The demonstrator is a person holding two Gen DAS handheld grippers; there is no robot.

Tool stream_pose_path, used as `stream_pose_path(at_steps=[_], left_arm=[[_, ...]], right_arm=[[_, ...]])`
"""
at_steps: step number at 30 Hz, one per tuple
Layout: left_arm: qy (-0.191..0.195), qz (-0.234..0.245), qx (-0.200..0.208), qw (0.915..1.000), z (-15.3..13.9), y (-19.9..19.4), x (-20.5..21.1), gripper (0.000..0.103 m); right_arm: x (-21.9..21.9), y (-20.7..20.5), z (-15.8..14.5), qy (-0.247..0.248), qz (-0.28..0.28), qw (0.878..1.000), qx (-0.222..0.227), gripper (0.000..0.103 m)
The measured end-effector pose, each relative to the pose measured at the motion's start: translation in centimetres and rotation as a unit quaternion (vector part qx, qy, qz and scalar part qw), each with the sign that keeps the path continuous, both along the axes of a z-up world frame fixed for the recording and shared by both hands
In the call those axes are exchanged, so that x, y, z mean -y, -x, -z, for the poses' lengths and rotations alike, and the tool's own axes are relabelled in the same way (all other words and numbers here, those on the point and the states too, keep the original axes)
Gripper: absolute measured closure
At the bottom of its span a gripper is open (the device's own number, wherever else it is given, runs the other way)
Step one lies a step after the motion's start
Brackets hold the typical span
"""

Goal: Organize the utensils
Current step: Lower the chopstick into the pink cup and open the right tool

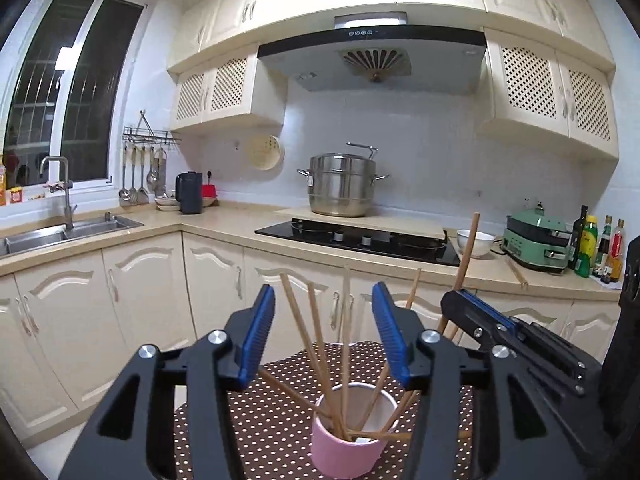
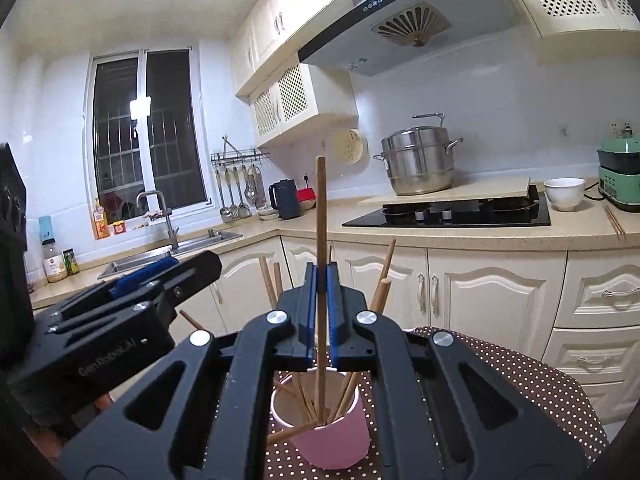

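Observation:
A pink cup [image 1: 347, 446] stands on a brown polka-dot cloth [image 1: 256, 420] and holds several wooden chopsticks [image 1: 316, 344] that lean outwards. My left gripper [image 1: 325, 320] hovers just above the cup, open, its blue pads either side of the sticks without pressing any. My right gripper [image 2: 321, 280] is shut on one chopstick [image 2: 321, 208], held upright with its lower end inside the pink cup [image 2: 332, 436]. In the left wrist view the right gripper [image 1: 464, 298] sits close on the right with that chopstick [image 1: 469, 248]. In the right wrist view the left gripper [image 2: 188, 272] is at the left.
Behind runs a beige kitchen counter [image 2: 460, 238] with a black hob [image 2: 448, 214], a steel steamer pot [image 2: 418, 166], a white bowl [image 2: 564, 194], a green appliance [image 2: 620, 172] and a loose pair of chopsticks [image 2: 614, 218]. A sink [image 1: 72, 230] is at the left, bottles [image 1: 598, 246] at the right.

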State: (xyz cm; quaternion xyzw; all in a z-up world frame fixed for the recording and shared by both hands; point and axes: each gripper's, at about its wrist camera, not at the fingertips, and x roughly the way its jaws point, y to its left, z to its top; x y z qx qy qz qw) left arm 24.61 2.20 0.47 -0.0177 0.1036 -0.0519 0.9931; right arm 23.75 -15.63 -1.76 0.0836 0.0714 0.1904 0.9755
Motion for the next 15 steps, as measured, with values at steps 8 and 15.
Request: stream_pose_path(at_steps=[8, 15], left_arm=[[-0.015, -0.015, -0.012, 0.9997, 0.4, 1.0, -0.4, 0.048], [-0.012, -0.024, -0.021, 0.9994, 0.5, 2.0, -1.2, 0.047]], right_arm=[[-0.4, 0.2, 0.9, 0.005, -0.001, 1.0, -0.022, 0.097], [-0.3, 1.0, 0.9, 0.007, 0.008, 1.0, -0.028, 0.096]])
